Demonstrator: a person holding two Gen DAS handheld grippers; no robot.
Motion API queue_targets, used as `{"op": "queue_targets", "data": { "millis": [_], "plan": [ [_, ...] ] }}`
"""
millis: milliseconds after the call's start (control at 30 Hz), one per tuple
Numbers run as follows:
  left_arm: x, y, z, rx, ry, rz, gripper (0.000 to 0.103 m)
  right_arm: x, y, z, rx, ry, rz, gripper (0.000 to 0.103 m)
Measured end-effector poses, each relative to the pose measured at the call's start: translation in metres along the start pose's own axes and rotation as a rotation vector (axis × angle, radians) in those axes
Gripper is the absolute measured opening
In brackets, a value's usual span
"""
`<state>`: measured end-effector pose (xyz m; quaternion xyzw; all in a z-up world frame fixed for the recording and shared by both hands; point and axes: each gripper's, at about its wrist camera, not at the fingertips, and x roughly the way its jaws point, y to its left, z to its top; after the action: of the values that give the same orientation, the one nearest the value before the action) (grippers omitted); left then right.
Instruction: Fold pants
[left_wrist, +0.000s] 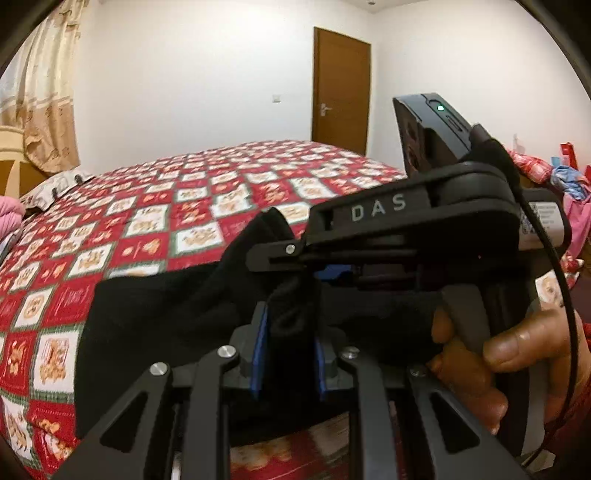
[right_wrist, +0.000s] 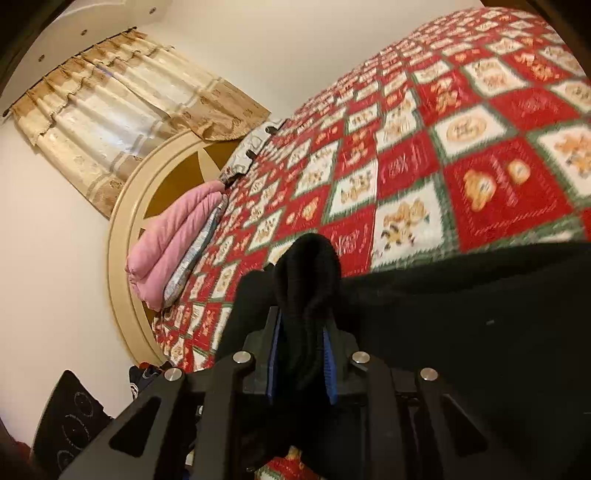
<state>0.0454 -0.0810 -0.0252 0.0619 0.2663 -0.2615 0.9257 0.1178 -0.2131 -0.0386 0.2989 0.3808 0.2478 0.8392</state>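
The black pants hang lifted above the bed, stretched between both grippers. My left gripper is shut on a bunched black edge of them between its blue pads. The right gripper shows in the left wrist view just beyond and above, held by a hand, its jaws clamped on the same fabric. In the right wrist view my right gripper is shut on a ribbed black fold of the pants, which spread away to the right.
The bed has a red, white and green checked cover. A pink quilt and the round headboard are at its head. A brown door and a clothes pile stand behind.
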Motion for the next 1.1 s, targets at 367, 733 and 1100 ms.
{"op": "queue_targets", "data": {
  "millis": [367,733,1100],
  "plan": [
    [0.024,-0.076,0.024,0.064,0.028,-0.184,0.023,-0.107,-0.043,0.014,0.008,-0.069,-0.114,0.020],
    [0.053,-0.103,0.014,0.091,0.088,-0.181,0.023,-0.112,-0.098,0.009,0.072,-0.033,-0.171,0.020],
    [0.039,-0.082,0.016,0.064,0.131,-0.246,0.030,-0.108,-0.105,0.004,0.101,-0.027,-0.187,0.020]
  ]
}}
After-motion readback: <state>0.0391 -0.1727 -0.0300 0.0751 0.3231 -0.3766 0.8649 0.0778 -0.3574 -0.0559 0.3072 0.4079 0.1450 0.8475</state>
